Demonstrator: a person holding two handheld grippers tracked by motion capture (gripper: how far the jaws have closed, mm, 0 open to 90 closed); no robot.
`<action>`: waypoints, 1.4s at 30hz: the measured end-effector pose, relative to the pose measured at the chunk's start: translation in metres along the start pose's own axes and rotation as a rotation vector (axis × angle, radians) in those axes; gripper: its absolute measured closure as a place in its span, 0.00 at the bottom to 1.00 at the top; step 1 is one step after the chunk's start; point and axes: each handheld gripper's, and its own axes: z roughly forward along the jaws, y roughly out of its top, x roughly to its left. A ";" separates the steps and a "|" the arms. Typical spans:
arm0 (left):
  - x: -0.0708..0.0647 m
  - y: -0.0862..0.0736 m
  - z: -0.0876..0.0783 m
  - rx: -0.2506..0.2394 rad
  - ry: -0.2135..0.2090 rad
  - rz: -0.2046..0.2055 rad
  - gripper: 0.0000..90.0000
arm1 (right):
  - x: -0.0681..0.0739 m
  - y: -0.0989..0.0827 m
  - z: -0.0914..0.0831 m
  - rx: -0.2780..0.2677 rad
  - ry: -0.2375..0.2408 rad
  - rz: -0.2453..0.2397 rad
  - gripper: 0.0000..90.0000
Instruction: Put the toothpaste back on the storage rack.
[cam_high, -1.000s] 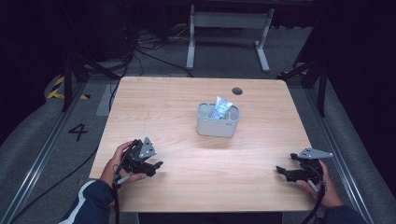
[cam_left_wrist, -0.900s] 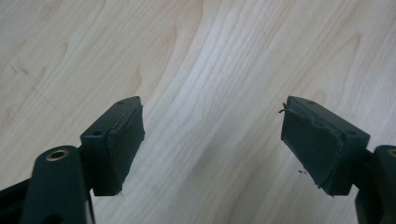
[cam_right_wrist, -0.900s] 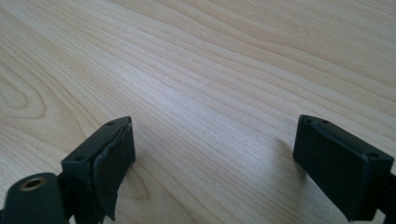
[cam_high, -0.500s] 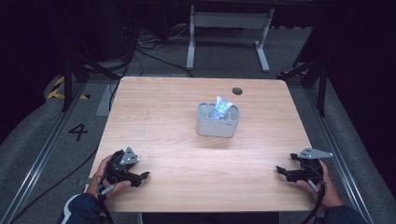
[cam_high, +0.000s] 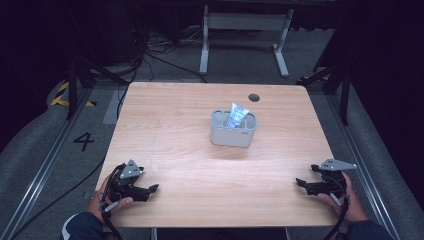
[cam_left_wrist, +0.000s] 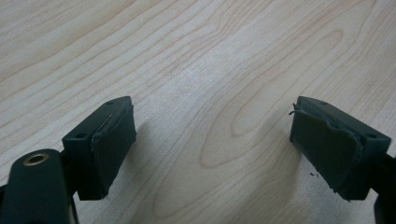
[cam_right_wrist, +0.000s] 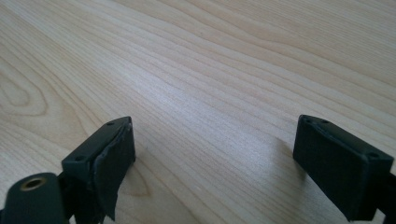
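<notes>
**Grey caddy alone at mid-table, both of your grippers parked empty at the near edge**

The grey caddy (cam_high: 233, 131) stands upright a little beyond the centre of the wooden table (cam_high: 190, 115), with a crumpled clear-and-blue packet (cam_high: 236, 115) poking out of its top and leaning toward the far right. A small dark hole (cam_high: 254, 97) marks the tabletop just behind it.

Your left gripper (cam_high: 150, 189) sits low over the near left corner, well apart from the caddy, its tips pointing toward the table's right. Its jaws have just been opening, and in the left gripper view (cam_left_wrist: 212, 140) the two black pads (cam_left_wrist: 112, 140) stand wide with only bare wood grain between them. Your left hand (cam_high: 107, 197) wraps the body from behind, a dark sleeve at the wrist.

Your right gripper (cam_high: 301, 184) rests at the near right corner, also well apart from the caddy, tips pointing toward the table's left. In the right gripper view (cam_right_wrist: 212, 161) its jaws are spread wide over plain wood, holding nothing. Your right hand (cam_high: 345, 202) grips it at the table's edge.

Past the table, cables (cam_high: 160, 45) run over the grey floor near a white stand (cam_high: 245, 30).
</notes>
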 end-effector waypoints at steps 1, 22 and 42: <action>0.000 0.000 0.000 0.003 0.002 -0.001 0.16 | 0.000 0.000 0.000 0.000 -0.001 0.000 0.14; -0.001 0.005 0.006 0.040 0.044 -0.042 0.00 | 0.000 0.000 0.000 0.000 0.002 -0.004 0.14; -0.001 0.005 0.006 0.040 0.043 -0.042 0.00 | 0.000 0.000 0.000 0.000 0.002 -0.003 0.14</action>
